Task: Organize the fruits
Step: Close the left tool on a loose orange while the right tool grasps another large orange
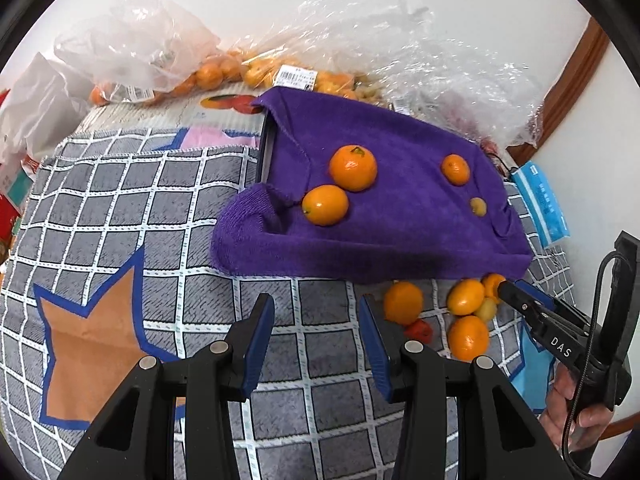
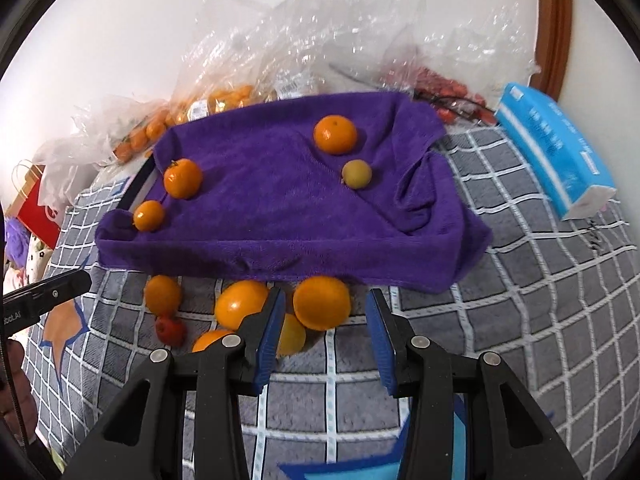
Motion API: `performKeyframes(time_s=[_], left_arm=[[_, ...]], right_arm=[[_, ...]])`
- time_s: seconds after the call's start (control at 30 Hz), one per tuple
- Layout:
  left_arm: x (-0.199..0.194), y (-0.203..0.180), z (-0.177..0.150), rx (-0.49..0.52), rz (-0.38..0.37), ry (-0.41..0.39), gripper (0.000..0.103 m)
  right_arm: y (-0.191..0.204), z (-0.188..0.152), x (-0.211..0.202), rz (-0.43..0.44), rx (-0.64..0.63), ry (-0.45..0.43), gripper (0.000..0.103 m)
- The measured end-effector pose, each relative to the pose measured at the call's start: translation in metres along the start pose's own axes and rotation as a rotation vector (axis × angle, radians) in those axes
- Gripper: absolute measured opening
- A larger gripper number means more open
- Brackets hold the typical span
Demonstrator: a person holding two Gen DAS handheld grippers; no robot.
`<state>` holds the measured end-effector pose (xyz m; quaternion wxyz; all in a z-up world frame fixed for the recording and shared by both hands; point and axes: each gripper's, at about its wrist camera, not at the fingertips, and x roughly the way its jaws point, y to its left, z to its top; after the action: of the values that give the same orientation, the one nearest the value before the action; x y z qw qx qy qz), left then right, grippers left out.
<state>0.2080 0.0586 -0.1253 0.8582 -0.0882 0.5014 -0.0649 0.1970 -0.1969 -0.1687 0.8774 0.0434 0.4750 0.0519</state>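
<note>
We find the desk covered by a grey checked cloth with an orange star patch. At far left, clear plastic bags hold small oranges against the wall. The left hand-held gripper hangs over bare cloth, its blue-padded jaws apart with nothing between them.

At centre, a purple towel is draped over a tray whose dark rim shows at the towel's left edge. On the towel we note four fruits: a small orange and a stemmed orange near the left edge, a larger orange and a yellow-green fruit towards the right.

Just in front of the towel, loose fruit lies on the cloth: an orange, a small red fruit, and a cluster of oranges. The right hand-held gripper stands at this cluster, jaws parted, gripping nothing; one orange lies just beyond the gap.

At far right lies a blue tissue pack.
</note>
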Motion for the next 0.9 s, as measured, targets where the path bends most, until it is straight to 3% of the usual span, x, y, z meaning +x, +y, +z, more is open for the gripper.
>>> performKeyframes(time_s=[0.17, 0.27, 0.57, 0.9], left_arm=[[0.012, 0.0, 0.002, 0.001, -0.01, 0.02, 0.041], [0.016, -0.002, 0.0, 0.012, -0.019, 0.028, 0.041], [0.023, -0.025, -0.001, 0.055, -0.086, 0.038, 0.041], [0.047, -0.063, -0.002, 0.116, -0.108, 0.102, 0.041]], right_arm=[[0.002, 0.0, 0.018, 0.003, 0.009, 0.038, 0.042], [-0.001, -0.003, 0.023, 0.018, 0.021, 0.051, 0.036], [-0.018, -0.007, 0.006, -0.009, 0.033, 0.017, 0.036], [-0.042, -0.019, -0.004, -0.026, 0.032, 0.007, 0.036]])
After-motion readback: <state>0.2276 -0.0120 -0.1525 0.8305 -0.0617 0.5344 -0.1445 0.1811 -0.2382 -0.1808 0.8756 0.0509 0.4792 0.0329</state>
